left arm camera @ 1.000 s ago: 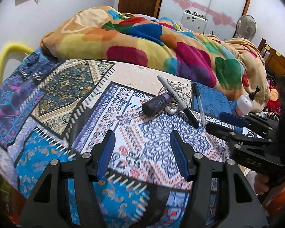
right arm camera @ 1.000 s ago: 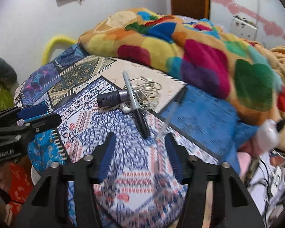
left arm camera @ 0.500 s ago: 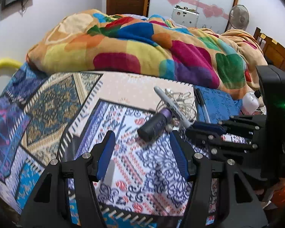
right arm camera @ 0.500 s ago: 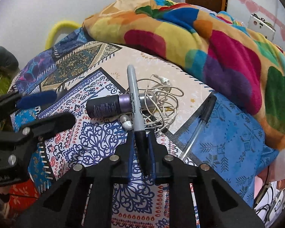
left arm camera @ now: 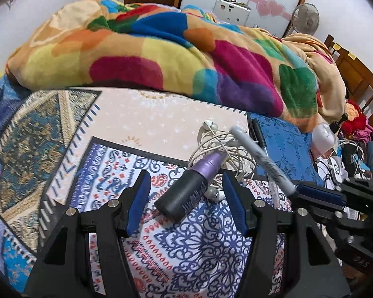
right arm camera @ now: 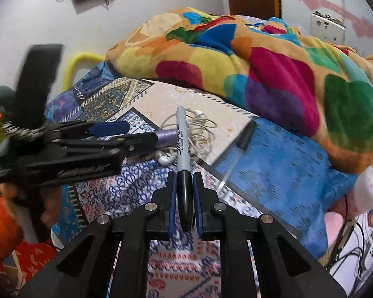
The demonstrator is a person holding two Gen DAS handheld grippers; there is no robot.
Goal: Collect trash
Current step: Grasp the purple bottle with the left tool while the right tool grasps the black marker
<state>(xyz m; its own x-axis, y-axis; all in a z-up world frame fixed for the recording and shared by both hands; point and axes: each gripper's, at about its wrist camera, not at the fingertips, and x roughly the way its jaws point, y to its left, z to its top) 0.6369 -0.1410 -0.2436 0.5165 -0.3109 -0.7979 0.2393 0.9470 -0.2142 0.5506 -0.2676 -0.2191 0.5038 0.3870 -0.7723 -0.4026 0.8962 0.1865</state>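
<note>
Two tools — right tool [right arm camera: 184, 193] clamps marker [right arm camera: 181, 146]; left tool [left arm camera: 186, 198] apart around tube [left arm camera: 189, 186].

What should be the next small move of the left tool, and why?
Probably close the left tool on the purple tube: its jaws stand open with the tube's dark end between them, not yet pressed. The right tool is shut on the marker, so it is busy.

Right gripper [right arm camera: 184, 193] clamped tight; left gripper [left arm camera: 186, 198] fingers spread, angled down.
</note>
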